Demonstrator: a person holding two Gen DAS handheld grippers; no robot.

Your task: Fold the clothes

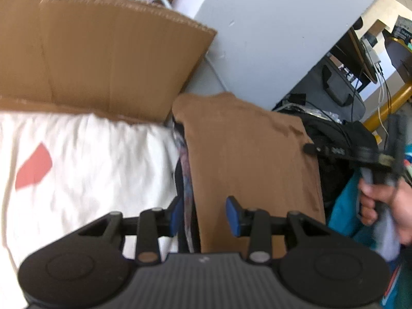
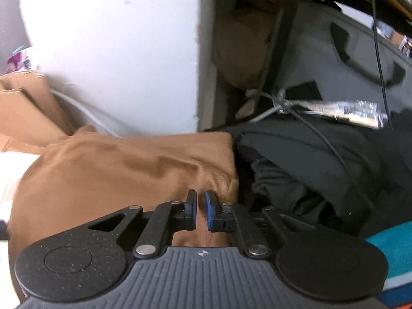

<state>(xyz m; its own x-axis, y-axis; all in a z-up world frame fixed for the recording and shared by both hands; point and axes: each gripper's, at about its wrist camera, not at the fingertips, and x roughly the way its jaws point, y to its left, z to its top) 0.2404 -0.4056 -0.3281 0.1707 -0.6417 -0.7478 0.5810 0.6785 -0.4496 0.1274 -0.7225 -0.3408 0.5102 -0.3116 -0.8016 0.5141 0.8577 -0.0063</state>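
Brown garment (image 1: 247,159) lying folded into a flat slab, mid-pile, near edge just under both tools. Left gripper (image 1: 204,216) poised half open over the garment's left edge, nothing between the blue pads, probably lined up to take that side. Right gripper (image 2: 200,206) closed to a narrow slit at the garment's right corner, apparently nipping a small fold there, judging by the puckers in the cloth at its tips; likely held to steady the slab for the next fold. Left of the garment, white cloth (image 1: 90,167) with a red patch, spread flat. Right of the garment, heaped black clothes (image 2: 309,167). Behind the garment, a cardboard flap (image 1: 103,59), then a white panel (image 1: 270,38).
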